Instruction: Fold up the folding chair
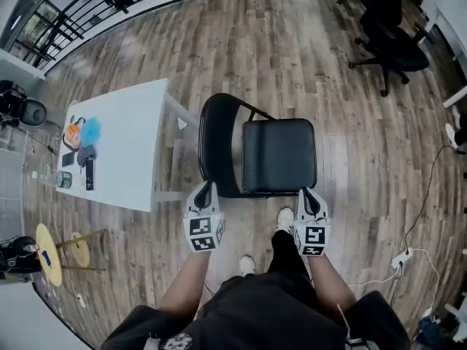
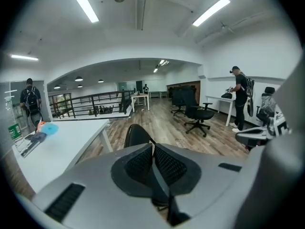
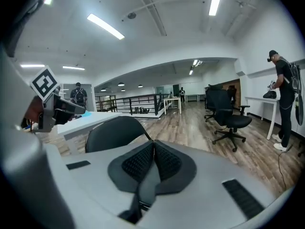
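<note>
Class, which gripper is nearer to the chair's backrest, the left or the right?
Left. The left gripper is by the backrest's near edge. The right gripper is further off, at the seat's near corner, on the side away from the backrest.

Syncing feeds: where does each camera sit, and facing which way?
Head view: on the person's head, steeply down at the folding chair; arms, legs, left gripper, right gripper show.
Left gripper view: along its shut jaws toward the backrest.
Right gripper view: same, shut jaws; left gripper at left.
Both share the backrest and office chair.
</note>
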`<state>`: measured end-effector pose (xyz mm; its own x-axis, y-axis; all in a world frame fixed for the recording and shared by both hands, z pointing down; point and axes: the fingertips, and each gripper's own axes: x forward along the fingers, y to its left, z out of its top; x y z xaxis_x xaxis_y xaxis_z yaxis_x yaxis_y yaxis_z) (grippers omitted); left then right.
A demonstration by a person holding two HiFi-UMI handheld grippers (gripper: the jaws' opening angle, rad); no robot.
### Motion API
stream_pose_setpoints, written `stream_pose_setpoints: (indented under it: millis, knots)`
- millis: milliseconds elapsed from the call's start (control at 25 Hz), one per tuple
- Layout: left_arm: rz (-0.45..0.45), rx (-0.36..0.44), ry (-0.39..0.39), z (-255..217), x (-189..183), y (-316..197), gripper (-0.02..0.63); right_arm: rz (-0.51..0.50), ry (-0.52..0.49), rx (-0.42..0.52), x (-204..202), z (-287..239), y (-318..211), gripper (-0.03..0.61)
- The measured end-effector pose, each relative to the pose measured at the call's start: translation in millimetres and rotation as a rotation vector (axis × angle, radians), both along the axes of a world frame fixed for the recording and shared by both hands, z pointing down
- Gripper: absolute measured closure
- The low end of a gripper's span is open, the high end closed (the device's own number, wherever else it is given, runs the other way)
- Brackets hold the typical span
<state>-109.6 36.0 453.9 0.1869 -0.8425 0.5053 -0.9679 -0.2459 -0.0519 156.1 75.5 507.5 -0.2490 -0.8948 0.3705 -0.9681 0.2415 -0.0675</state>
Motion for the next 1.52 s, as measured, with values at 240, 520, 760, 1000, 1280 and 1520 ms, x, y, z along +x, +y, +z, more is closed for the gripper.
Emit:
stream_pose_setpoints:
  millis: [240, 520, 760, 1000, 1280, 1520]
  knots:
    - [-0.140, -0.083, -0.071, 25.6, -18.7, -31.3, 0.607, -0.036, -0.038, -0.136, 39.7, 74.5, -32.6, 0.563]
    - [-0.211, -0.204, -0.106, 61.7, -41.7, -63.7, 0.419, -0.066, -0.108, -0.314, 69.7, 171.0, -69.8, 0.397]
    - [-0.174, -0.310, -0.055, 98.2, -29.3, -80.7, 0.370, -0.013, -0.253, -0.530, 109.8, 266.2, -72.2, 0.298]
    - [-0.115, -0.343, -0.153, 118.9, -26.9, -101.1, 0.311, -0.066, -0.343, -0.726, 115.7, 357.2, -67.3, 0.239]
    - [-0.158, -0.419, -0.105, 151.9, -41.7, -120.0, 0.307, -0.026, -0.446, -0.822, 126.2, 433.3, -78.7, 0.222]
    - [-0.150, -0.494, -0.060, 182.8, -40.9, -121.3, 0.307, -0.136, -0.541, -0.903, 114.7, 481.7, -79.6, 0.212]
